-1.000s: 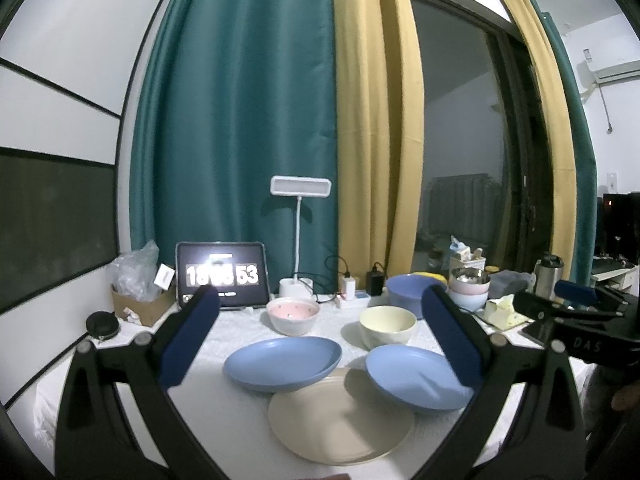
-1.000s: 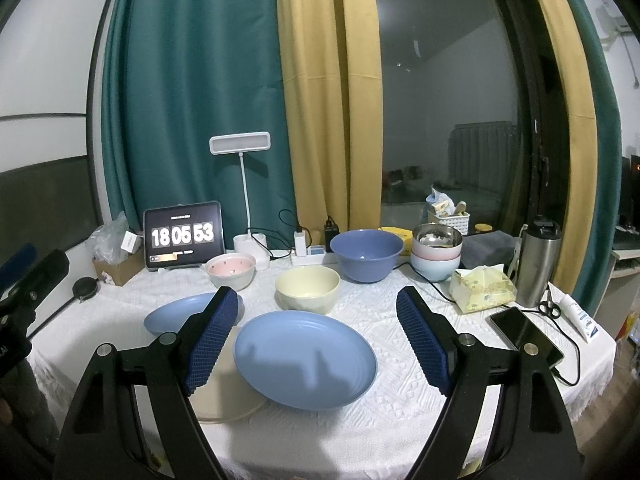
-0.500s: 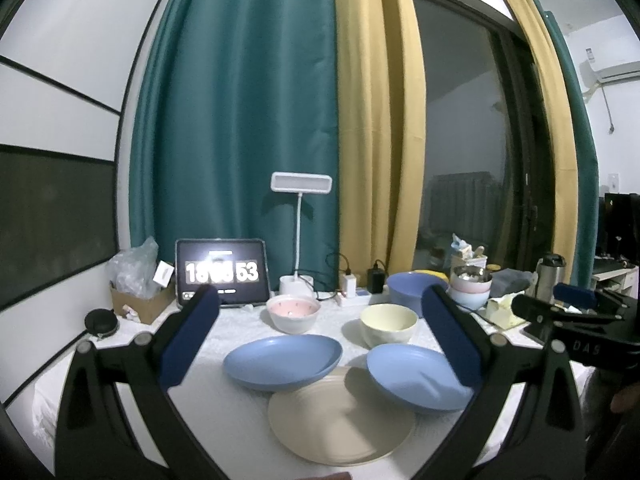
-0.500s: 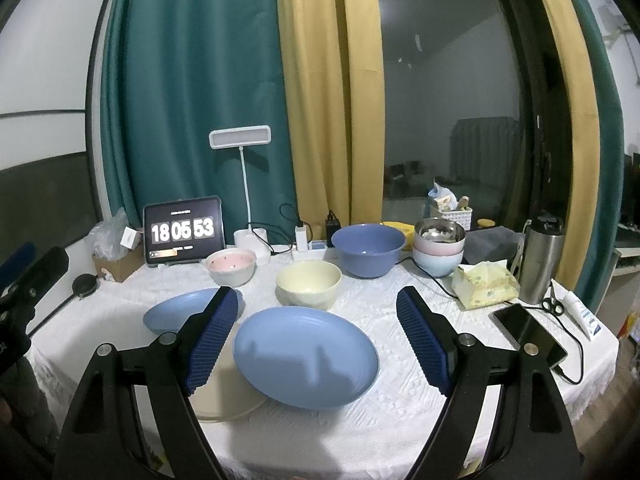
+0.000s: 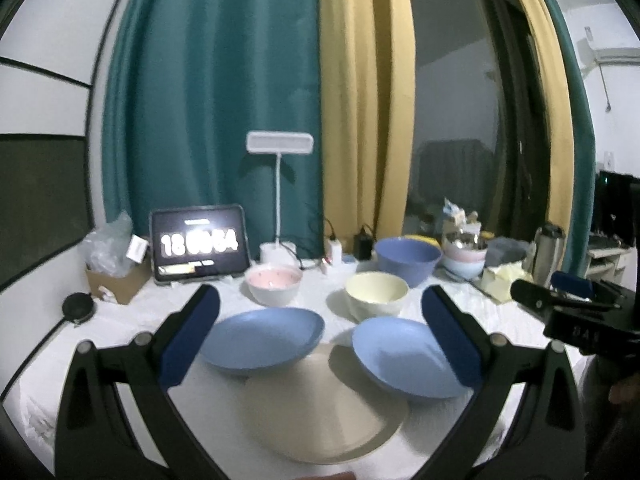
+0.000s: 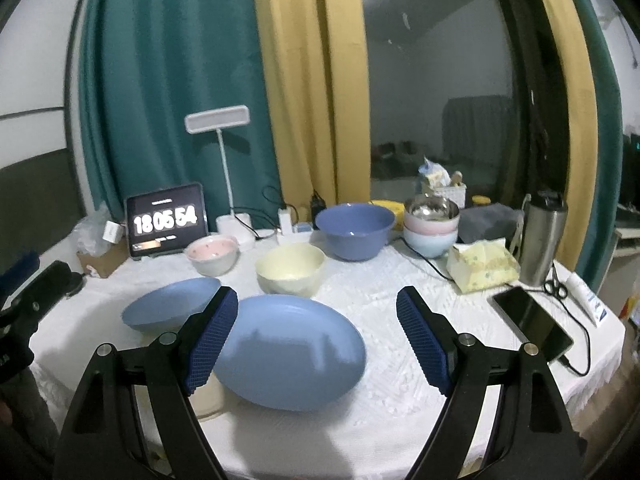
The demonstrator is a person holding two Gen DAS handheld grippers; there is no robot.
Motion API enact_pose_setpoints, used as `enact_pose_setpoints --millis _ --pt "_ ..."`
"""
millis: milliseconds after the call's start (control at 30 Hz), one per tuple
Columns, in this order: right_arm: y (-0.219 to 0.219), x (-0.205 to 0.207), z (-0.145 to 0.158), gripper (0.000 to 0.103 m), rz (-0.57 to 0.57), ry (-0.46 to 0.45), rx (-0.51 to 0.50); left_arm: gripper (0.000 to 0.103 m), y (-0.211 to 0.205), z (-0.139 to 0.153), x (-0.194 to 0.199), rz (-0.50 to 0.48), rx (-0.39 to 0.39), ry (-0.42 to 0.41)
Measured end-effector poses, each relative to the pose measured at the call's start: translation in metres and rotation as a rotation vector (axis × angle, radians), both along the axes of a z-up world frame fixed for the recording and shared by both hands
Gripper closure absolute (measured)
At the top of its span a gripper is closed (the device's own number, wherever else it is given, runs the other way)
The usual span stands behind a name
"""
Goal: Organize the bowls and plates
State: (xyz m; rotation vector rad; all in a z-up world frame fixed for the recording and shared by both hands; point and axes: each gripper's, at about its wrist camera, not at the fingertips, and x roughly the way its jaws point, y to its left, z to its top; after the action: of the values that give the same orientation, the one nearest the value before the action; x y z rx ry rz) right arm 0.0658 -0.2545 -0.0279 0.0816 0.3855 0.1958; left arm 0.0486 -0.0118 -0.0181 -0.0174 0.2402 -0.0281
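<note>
On the white tablecloth lie two blue plates, one on the left (image 5: 262,338) (image 6: 172,310) and one on the right (image 5: 408,356) (image 6: 294,350), both resting partly on a cream plate (image 5: 324,412) (image 6: 206,396). Behind them stand a pink-lined bowl (image 5: 274,282) (image 6: 212,254), a cream bowl (image 5: 376,294) (image 6: 290,268) and a big blue bowl (image 5: 408,258) (image 6: 354,228). My left gripper (image 5: 320,332) hovers open above the plates. My right gripper (image 6: 318,338) is open over the right blue plate, holding nothing.
At the back are a clock tablet (image 6: 166,220), a desk lamp (image 6: 216,120), a power strip with cables and stacked bowls (image 6: 430,226). A tissue pack (image 6: 482,266), steel flask (image 6: 544,236), phone (image 6: 532,322) and scissors sit at the right. Curtains hang behind.
Both grippers have dipped forward and down, closer to the plates, and the views are slightly blurred. Nothing on the table has moved; the clock shows one second later.
</note>
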Motion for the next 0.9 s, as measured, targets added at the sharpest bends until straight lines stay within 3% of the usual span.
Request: enact_pose_setpoints --millis 433,533,667,900 --pt "-0.028 0.065 -0.042 0.019 -0.028 0.151 0.031 0.003 -0.035 -0.034 0.062 -0.029 0.049 0.165" --pt "-0.029 0.077 -0.052 0.021 -0.025 0.177 0.014 0.014 -0.040 -0.040 0.074 -0.032 0.058 0.189" --pt "-0.032 0.091 -0.066 0.022 -0.018 0.217 0.024 0.016 -0.046 -0.053 0.091 -0.031 0.068 0.235" --pt "-0.029 0.116 -0.094 0.039 0.012 0.308 0.029 0.039 -0.052 -0.075 0.116 -0.010 0.077 0.323"
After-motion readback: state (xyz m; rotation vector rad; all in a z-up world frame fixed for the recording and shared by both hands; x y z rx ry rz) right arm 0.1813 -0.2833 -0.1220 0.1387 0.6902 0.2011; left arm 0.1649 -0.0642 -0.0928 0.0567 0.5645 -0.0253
